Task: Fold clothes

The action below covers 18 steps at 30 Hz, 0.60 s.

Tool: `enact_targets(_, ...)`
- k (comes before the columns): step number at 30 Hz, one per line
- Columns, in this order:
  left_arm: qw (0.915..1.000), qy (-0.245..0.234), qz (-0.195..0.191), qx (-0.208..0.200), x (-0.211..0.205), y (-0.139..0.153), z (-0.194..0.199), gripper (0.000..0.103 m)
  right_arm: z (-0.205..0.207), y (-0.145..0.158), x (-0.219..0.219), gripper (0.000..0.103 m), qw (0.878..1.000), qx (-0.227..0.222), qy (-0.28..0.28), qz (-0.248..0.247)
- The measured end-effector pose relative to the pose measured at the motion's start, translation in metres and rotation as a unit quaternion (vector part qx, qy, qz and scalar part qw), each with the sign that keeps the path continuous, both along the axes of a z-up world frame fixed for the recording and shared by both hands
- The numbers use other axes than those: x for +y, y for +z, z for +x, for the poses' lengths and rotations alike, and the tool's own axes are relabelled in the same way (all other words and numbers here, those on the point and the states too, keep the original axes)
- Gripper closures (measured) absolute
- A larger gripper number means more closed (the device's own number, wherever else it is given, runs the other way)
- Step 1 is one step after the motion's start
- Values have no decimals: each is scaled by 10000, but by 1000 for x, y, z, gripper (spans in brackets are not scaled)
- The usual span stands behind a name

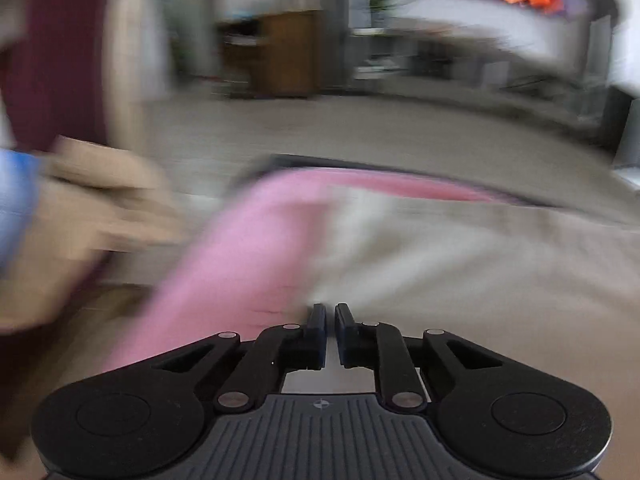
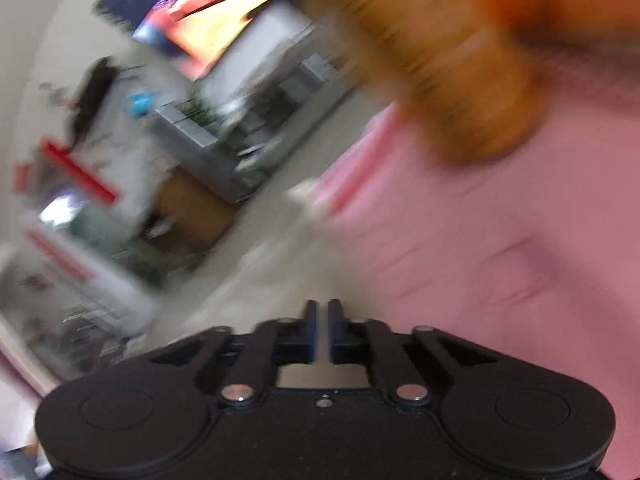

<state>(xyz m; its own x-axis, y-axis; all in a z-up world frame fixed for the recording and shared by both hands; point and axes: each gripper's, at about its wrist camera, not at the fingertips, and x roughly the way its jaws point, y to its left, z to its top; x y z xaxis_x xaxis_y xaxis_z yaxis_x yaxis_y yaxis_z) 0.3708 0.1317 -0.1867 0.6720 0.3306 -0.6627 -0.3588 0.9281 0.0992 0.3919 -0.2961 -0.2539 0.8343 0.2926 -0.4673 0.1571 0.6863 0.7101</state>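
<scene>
Both tools show 2 fingers nearly closed: the left tool [image 1: 327,312] and right tool [image 2: 322,308] pinch nothing I can make out through blur. Pink cloth [image 1: 240,248] lies beside grey cloth [image 1: 440,248], perhaps spread for folding.

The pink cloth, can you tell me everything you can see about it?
The pink cloth is soft, plain fabric, blurred in both views. In the left view it runs as a long, sloping band from beside the left claw up toward a dark edge, bordering a pale grey cloth. In the right view it spreads wide with shallow wrinkles, and a blurry brown thing hangs in front of it. Whether either claw pinches it cannot be told.
</scene>
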Motion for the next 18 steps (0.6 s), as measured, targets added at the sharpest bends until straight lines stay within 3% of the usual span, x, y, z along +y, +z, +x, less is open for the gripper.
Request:
enact_targets(2, 9982, 471, 357, 134, 5, 4, -2, 88, -8, 11, 0, 102, 9985, 92, -318, -439)
enact_targets(5, 9970, 628, 443, 122, 3, 30, -19, 86, -22, 34, 10, 69, 9917, 275, -651, -1074)
enact_targets(6, 9970, 634, 435, 100, 2, 40, -26, 84, -29, 41, 12, 69, 9905, 292, -721, -1135)
enact_targets(8, 9979, 476, 429, -24, -3, 62, -48, 73, -41, 59, 13, 69, 9928, 355, -726, -883)
enact_targets(9, 9984, 364, 417, -90, -5, 72, -62, 72, -50, 70, 13, 69, 9938, 376, -731, -745)
enact_targets(11, 9992, 193, 314, -165, -6, 87, -89, 69, -70, 91, 17, 63, 9962, 249, -614, -560)
enact_targets(13, 9995, 22, 211, -239, -8, 101, -117, 68, -93, 112, 23, 51, 9978, 95, -460, -471)
enact_targets(18, 9978, -313, -584, -56, -3, 84, -128, 68, -146, 136, 17, 40, 9997, -174, -163, -43)
